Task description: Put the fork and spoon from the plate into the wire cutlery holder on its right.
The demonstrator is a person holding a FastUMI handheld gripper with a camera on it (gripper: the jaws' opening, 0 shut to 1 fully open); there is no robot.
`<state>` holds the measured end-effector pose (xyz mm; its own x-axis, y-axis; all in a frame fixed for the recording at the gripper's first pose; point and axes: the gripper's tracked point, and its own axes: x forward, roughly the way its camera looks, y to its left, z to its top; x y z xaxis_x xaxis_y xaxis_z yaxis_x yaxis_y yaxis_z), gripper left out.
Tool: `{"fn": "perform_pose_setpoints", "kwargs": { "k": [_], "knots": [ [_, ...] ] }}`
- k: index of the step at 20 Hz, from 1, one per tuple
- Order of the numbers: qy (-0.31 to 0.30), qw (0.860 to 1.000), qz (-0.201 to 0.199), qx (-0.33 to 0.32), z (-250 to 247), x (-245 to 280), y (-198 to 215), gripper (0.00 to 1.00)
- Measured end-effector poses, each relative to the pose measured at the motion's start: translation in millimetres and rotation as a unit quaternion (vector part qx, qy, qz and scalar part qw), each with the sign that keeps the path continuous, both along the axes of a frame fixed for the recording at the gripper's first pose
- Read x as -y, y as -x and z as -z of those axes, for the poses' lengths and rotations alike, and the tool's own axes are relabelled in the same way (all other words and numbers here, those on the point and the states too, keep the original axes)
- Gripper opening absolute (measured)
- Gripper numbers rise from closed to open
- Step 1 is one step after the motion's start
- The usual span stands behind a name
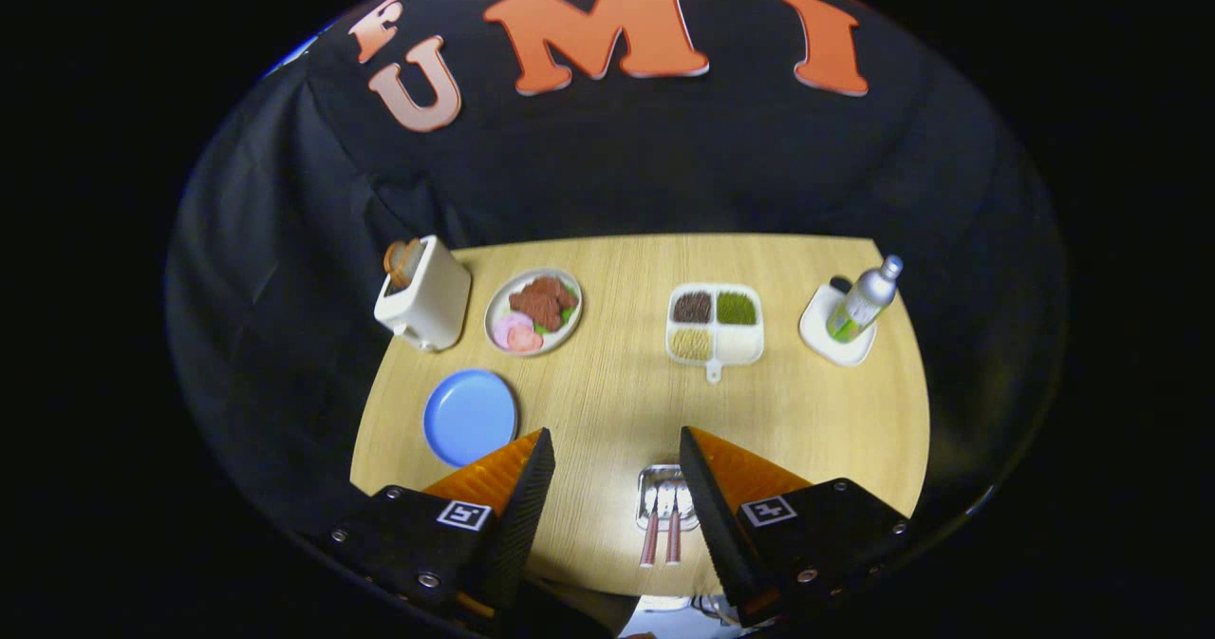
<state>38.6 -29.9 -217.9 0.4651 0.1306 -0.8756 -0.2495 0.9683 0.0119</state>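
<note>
A round blue plate (470, 417) lies on the wooden table (607, 373), just beyond my left finger, with nothing on it. To its right sits a small silvery wire cutlery holder (651, 476), close against the inner side of my right finger. The fork and spoon (663, 523), both with reddish handles, rest side by side with their heads in the holder and their handles pointing back toward me. I cannot tell which is the fork. My gripper (615, 435) hangs high above the table's near side, open, with only bare table between the fingers.
At the far left stands a white toaster (424, 297) holding bread, with a plate of food (533, 311) beside it. A white four-part dish (714, 324) sits mid-table. A silver bottle (862, 302) rests on a white tray (822, 333) at the far right.
</note>
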Motion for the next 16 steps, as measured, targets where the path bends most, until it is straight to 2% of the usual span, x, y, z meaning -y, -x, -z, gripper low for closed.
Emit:
{"fn": "perform_pose_setpoints", "kwargs": {
  "k": [4, 6, 9, 13, 16],
  "knots": [
    [0.008, 0.989, -0.004, 0.145, -59, 1, -32, 0.88],
    [-0.005, 0.979, 0.011, 0.203, -82, -1, -40, 0.90],
    [-0.033, 0.952, 0.032, 0.302, -125, -8, -48, 0.94],
    [-0.037, 0.912, 0.016, 0.408, -186, -10, -49, 0.97],
    [-0.060, 0.886, 0.015, 0.460, -215, -14, -43, 0.97]
  ]
}}
